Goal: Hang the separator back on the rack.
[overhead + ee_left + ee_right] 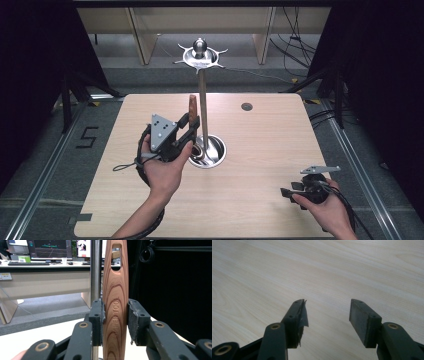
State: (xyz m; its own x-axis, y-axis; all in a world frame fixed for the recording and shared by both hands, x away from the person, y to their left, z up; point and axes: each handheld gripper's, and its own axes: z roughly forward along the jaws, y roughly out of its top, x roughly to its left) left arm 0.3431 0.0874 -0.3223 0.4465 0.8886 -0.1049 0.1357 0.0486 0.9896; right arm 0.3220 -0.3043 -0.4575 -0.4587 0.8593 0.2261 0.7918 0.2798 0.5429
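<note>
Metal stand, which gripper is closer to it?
Left. The left gripper sits right beside the metal stand, gripping a wooden handle; the right gripper rests far off.

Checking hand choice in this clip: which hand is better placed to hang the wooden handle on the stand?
Left, probably: its tool already clamps the wooden handle upright beside the stand's pole. The right tool is open over bare table, far off.
</note>
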